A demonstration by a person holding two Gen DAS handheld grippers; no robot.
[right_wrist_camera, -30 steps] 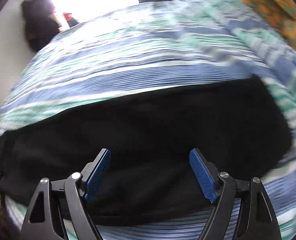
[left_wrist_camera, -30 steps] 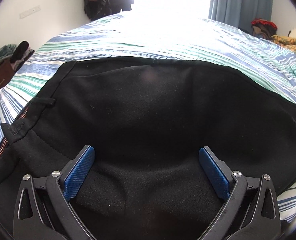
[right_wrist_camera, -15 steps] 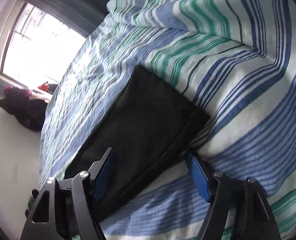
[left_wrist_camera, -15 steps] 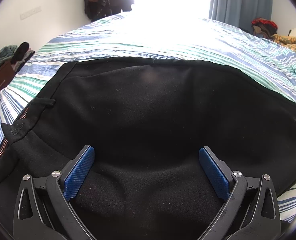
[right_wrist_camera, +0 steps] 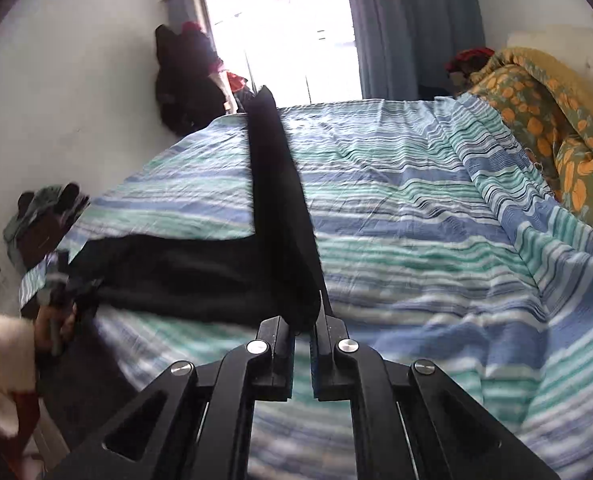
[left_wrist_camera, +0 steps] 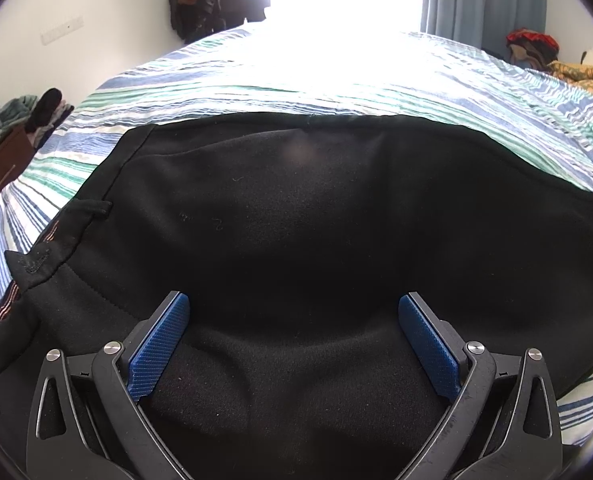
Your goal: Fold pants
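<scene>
Here the black fleece pants (left_wrist_camera: 316, 240) lie spread on the bed with the blue, green and white striped cover (left_wrist_camera: 256, 80), their waistband end with a thin copper-striped band (left_wrist_camera: 12, 296) toward the left of the left wrist view. In the right wrist view one leg end of the pants (right_wrist_camera: 280, 208) stands lifted off the striped cover as a dark upright strip, its lower edge pinched between the pads of the right gripper (right_wrist_camera: 302, 328), while the rest of the garment lies flat on the cover to the left of that strip.

The right gripper has just been closing — its jaws now stand narrow, clamped on the fabric. The left gripper (left_wrist_camera: 292, 340) hangs over the pants with its blue ribbed pads (left_wrist_camera: 156, 348) wide apart; black cloth fills the space between them, but the pads do not press on it. At the left edge of the right wrist view, just beside the bed's near corner, a person's hand (right_wrist_camera: 52, 328) in a pale sleeve (right_wrist_camera: 0, 364) grips a dark handle — it is blurred.

Beyond the bed's far side is a bright window (right_wrist_camera: 276, 32) with grey-blue curtains (right_wrist_camera: 412, 28). Dark clothes (right_wrist_camera: 184, 80) hang on the white wall at the bed's far left corner. An orange-and-green floral quilt (right_wrist_camera: 548, 120) is bunched along the bed's right side, and a pile of clothes on a brown cabinet (left_wrist_camera: 4, 152) sits off its left side.
</scene>
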